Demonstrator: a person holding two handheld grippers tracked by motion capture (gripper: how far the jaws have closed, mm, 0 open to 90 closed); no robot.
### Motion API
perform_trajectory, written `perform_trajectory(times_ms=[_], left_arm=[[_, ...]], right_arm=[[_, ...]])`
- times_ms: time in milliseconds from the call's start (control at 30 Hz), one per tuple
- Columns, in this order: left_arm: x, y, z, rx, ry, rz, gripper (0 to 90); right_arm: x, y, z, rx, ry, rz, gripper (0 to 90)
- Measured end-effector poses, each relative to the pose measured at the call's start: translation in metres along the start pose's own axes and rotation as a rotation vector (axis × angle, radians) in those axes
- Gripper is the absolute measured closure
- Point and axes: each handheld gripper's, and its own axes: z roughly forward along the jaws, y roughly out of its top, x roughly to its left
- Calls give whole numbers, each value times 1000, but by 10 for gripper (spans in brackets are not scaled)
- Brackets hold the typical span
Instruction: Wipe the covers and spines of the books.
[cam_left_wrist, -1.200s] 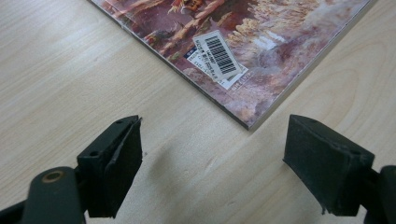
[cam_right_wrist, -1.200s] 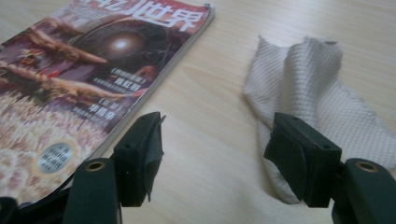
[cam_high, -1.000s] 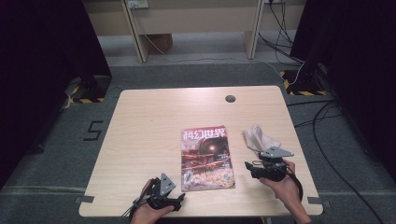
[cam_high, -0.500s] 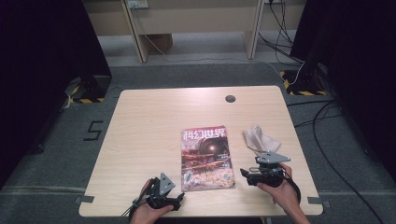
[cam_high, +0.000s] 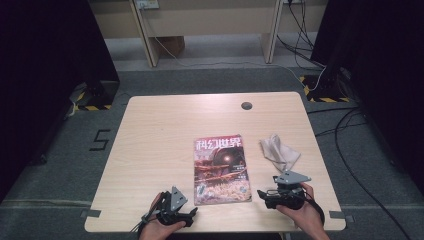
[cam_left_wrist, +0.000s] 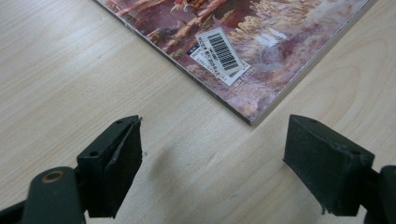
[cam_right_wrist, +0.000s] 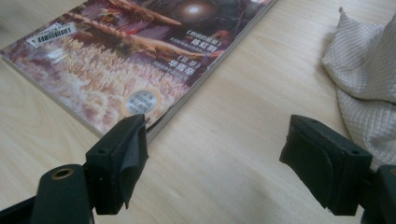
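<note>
A magazine (cam_high: 221, 169) with a reddish cover lies flat near the table's front middle. A crumpled beige cloth (cam_high: 279, 151) rests to its right. My left gripper (cam_high: 193, 214) sits at the front edge and is open, its jaws facing the magazine's near left corner (cam_left_wrist: 243, 46) without touching it. My right gripper (cam_high: 260, 194) is open just right of the magazine's near right corner (cam_right_wrist: 140, 56). Its jaws have just been opening and only bare table lies between them. The cloth (cam_right_wrist: 364, 70) is beyond its right jaw. Both grippers (cam_left_wrist: 215, 128) (cam_right_wrist: 219, 126) hold nothing.
The wooden table (cam_high: 165, 130) has a dark round cable hole (cam_high: 246, 105) at its far middle. Cables (cam_high: 350, 130) trail over the grey floor to the right. A "5" mark (cam_high: 100, 140) is on the floor at the left. Desk legs stand beyond the far edge.
My right gripper has drawn back toward the near edge, away from the cloth, which stays on the table. The left gripper and the magazine have not moved.
</note>
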Motion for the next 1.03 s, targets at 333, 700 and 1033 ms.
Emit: perform_trajectory(times_ms=[333, 700, 1033], left_arm=[[0, 0, 1, 6, -2, 0, 189], [0, 0, 1, 7, -3, 2, 188], [-1, 0, 2, 11, -4, 3, 188]], right_arm=[[3, -10, -5, 29, 16, -6, 201], [10, -22, -9, 79, 35, -29, 179], [14, -31, -15, 106, 37, -38, 179]])
